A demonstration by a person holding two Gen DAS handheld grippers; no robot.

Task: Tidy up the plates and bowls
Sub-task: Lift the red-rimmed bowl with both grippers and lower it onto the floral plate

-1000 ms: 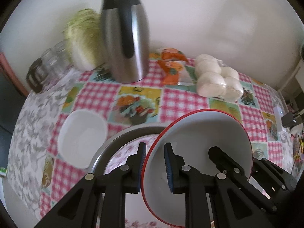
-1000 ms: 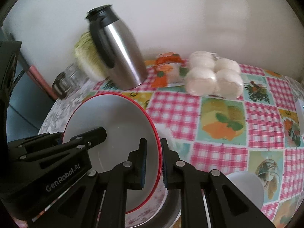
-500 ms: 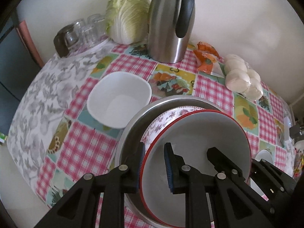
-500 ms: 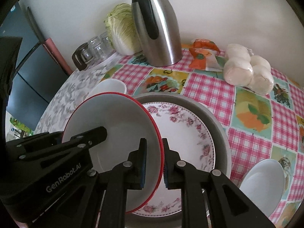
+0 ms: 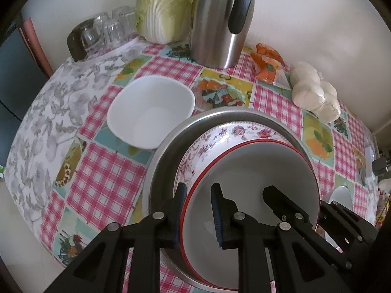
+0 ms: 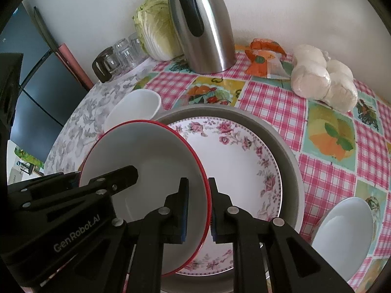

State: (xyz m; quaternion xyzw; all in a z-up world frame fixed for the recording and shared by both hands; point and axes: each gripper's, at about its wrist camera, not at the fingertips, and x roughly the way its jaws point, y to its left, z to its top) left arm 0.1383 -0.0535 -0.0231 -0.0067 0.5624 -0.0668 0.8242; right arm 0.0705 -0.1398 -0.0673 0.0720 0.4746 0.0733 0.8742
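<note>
Both claws clamped on one red-rimmed bowl above the stacked dishes.

The bench [image 5: 102, 178], under a checked cloth, carries a steel basin [image 6: 290, 161] near its front edge, with a floral plate [image 6: 239, 156] lying inside it. Both claws point steeply down over the basin. The red-rimmed bowl [image 6: 151, 156] is tilted over the floral plate's left part; whether it touches the plate cannot be told. The left claw [image 5: 198, 216] is clamped on the bowl's left rim, one pad outside and one inside. The right claw [image 6: 197, 208] is nearly together, pinching the opposite rim. A white square bowl [image 5: 150, 109] stands just beside the basin toward the bench's left edge; a small white dish [image 6: 342, 229] lies at the front right.
</note>
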